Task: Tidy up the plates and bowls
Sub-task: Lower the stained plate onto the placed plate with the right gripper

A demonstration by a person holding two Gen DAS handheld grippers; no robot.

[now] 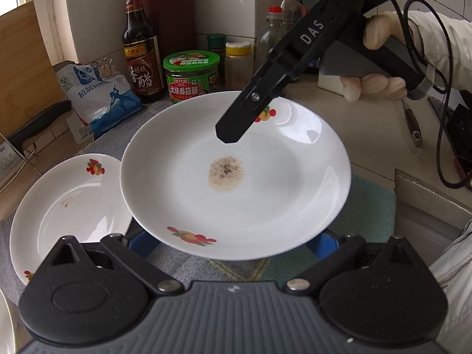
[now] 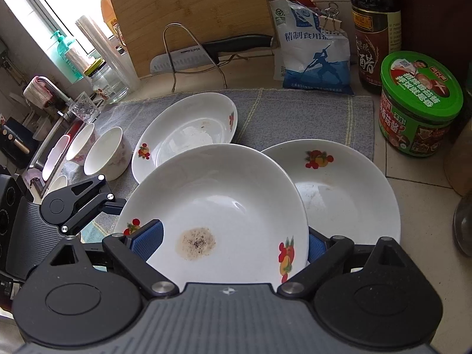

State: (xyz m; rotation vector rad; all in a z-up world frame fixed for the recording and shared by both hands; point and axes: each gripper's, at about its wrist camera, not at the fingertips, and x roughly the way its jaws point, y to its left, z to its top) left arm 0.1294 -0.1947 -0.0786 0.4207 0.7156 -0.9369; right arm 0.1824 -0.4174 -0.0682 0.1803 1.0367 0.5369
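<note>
1. At the far left of the right wrist view, 2 small white bowls point(image 2: 97, 150) with faint pink flowers stand side by side on a grey cloth point(image 2: 295, 112) that covers the surface, near a sink edge.
2. Next to the right, a white plate point(image 2: 188, 129) with small red and yellow fruit prints on its rim lies on the cloth, a few dark specks in its well.
3. In the middle is the soiled plate point(image 2: 224, 206), white and shallow, with the same fruit prints on the rim and a round brownish, pepper-speckled stain near its centre. It is raised above the cloth and overlaps the plates behind it.
4. The left gripper point(image 1: 233, 247) has its blue-padded fingers point(image 1: 141, 243) under the plate's near rim on both sides; whether they press on it cannot be told.
5. The right gripper point(image 2: 233, 244) stands wide, its blue fingers point(image 2: 147, 240) against the plate's rim on either side, holding it. A gloved hand point(image 1: 380, 59) grips its handle.
6. To the right, a third fruit-print plate point(image 2: 348, 194) lies partly beneath the soiled plate.
7. Farthest right stand a green-lidded jar point(image 2: 419, 106) and a dark vinegar bottle point(image 2: 374, 29).
</note>
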